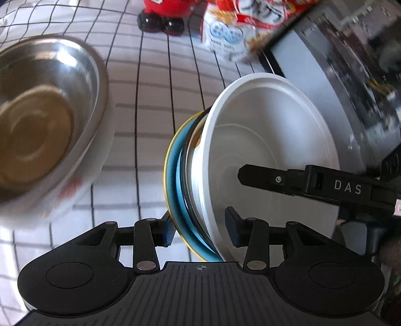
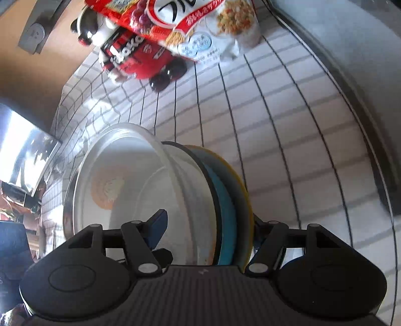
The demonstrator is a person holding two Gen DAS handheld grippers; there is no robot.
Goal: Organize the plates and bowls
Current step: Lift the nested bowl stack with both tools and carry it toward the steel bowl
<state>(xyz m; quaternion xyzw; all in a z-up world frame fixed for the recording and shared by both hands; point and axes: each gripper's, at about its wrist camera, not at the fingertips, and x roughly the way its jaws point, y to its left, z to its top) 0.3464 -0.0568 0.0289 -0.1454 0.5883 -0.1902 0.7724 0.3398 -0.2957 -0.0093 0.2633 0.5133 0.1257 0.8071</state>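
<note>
A stack stands on edge above the checked cloth: a white bowl (image 1: 263, 130) nested against a dark-rimmed dish and a blue plate with a yellow rim (image 1: 173, 175). My left gripper (image 1: 200, 225) is shut on the stack's lower edge, one pad on the plate's back and one inside the bowl. My right gripper (image 2: 209, 223) straddles the same white bowl (image 2: 140, 175) and blue plate (image 2: 226, 200). Its inner pad looks clear of the bowl's wall. One right finger (image 1: 263, 175) reaches into the bowl. To the left, a steel bowl (image 1: 82, 75) holds a tan plate (image 1: 35, 135).
A white cloth with black grid lines (image 1: 155, 100) covers the table. A red figurine (image 1: 160, 15) and a snack bag (image 1: 233, 30) stand at the back. A grey appliance (image 1: 325, 82) runs along the right side.
</note>
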